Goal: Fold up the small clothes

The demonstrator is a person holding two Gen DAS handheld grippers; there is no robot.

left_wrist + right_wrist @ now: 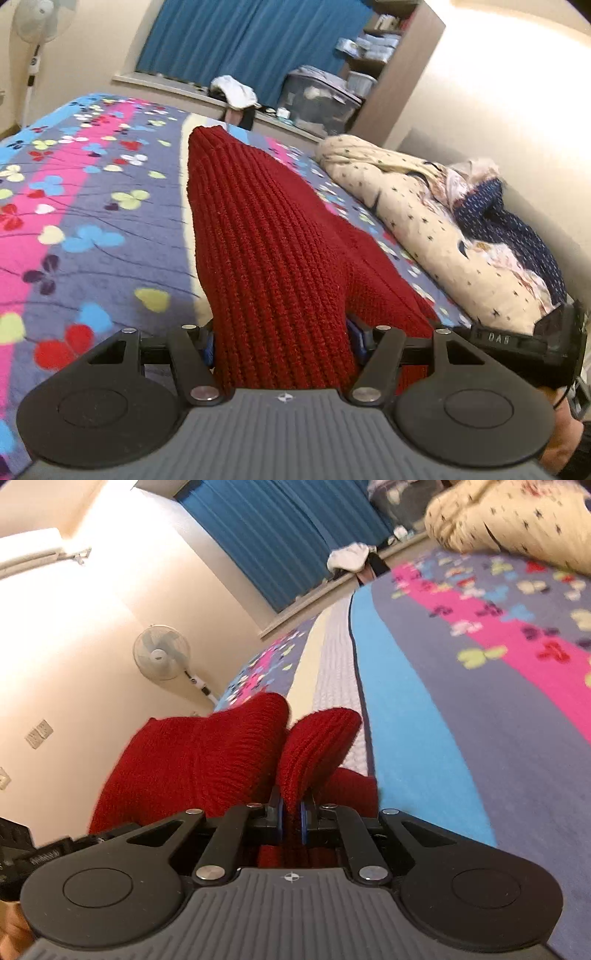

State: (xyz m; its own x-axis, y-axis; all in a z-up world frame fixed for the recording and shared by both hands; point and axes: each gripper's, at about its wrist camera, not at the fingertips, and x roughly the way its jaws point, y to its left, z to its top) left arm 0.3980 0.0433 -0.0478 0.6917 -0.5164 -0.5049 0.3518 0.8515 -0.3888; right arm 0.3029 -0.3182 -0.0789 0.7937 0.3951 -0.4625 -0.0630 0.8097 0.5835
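Here, both tongs clamped on one red knit garment (266,240) over the bed (74,206). Left tongs (282,347) with blue pads spread fairly wide, a thick bunch of ribbed knit packed between them; from that grip the garment runs straight ahead, away from the camera, its long axis along the line of the fingers toward the far end of the bed, the far end resting on or just above the patterned cover. Right tongs (291,821) nearly together, pinching a thin fold of the same red knit (207,760), with two rounded humps of fabric rising just beyond the fingertips and another bit lying low to the right against the blue stripe of the cover. Right tongs' housing visible at the right edge of the left view, so the two grips close side by side at the near end of the garment. Likely next: carrying the held near edge forward along that long axis and laying it over the far end, both hands equally placed for it. Crumpled cream blanket (417,206) well off to the right, clear of the fold line.
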